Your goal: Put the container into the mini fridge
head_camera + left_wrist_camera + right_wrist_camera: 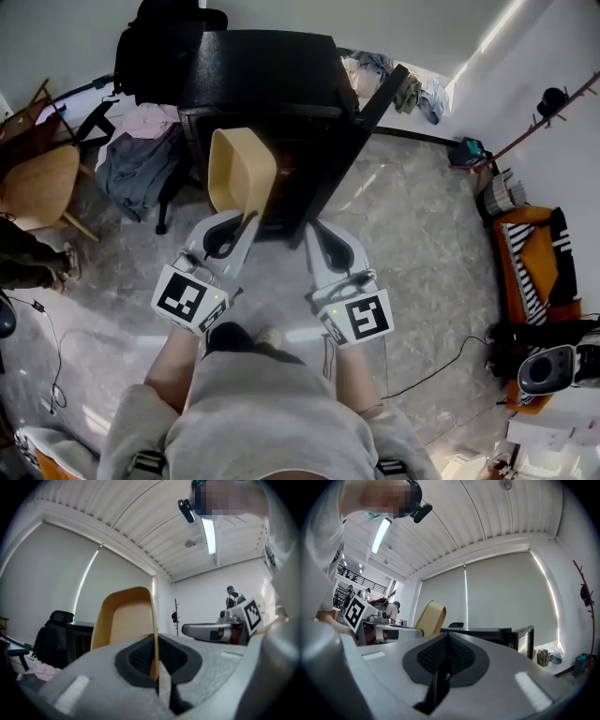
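Pale glossy stone floor [422, 225]: a black boxy mini fridge [262, 70] stands just ahead of the left gripper [246, 221]; a thin black cable [457, 349] lies right of the right gripper [315, 231].

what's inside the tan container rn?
Nothing visible: the container shows bare tan walls and base. Only the rim strip pinched in the left tool is covered.

An office-like room: swivel chair [51, 639], roller blinds [506, 597], ceiling strip light [209, 536].
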Action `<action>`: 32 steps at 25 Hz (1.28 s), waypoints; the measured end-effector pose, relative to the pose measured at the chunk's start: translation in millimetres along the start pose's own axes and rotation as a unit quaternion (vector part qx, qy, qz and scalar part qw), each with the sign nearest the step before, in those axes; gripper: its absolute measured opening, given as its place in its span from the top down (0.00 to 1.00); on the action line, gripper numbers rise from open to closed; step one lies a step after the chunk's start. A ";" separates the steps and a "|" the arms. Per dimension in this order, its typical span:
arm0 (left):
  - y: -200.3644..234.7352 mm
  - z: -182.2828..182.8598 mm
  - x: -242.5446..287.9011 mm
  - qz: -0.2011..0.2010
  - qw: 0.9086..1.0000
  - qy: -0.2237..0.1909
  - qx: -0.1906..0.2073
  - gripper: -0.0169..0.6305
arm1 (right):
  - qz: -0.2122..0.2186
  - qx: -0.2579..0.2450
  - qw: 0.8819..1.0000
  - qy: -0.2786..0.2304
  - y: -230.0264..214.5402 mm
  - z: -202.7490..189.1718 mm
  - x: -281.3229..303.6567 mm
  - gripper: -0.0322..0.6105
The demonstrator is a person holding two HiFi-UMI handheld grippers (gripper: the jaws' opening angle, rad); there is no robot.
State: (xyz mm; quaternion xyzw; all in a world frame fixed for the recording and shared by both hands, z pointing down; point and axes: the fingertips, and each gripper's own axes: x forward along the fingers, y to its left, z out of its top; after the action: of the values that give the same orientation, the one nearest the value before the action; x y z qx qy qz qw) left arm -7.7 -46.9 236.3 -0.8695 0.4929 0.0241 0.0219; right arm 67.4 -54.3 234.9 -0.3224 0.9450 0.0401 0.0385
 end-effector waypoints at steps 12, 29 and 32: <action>10.7 -33.4 31.8 -0.007 0.999 0.039 0.001 0.96 | -0.001 0.020 1.000 0.006 -37.5 -29.3 18.4 0.95; 51.5 -135.1 69.8 -0.034 0.994 0.103 -0.033 0.96 | -0.004 0.029 0.999 0.027 -75.2 -112.7 68.8 0.95; 55.6 -150.5 79.4 -0.035 0.993 0.109 -0.035 0.96 | 0.000 0.026 0.999 0.039 -79.9 -130.8 72.8 0.95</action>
State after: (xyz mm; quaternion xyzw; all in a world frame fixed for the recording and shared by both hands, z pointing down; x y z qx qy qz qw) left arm -11.7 -152.8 380.6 -0.8838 0.4606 -0.0548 -0.0618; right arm 52.8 -174.6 353.6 -0.3229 0.9464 0.0030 0.0102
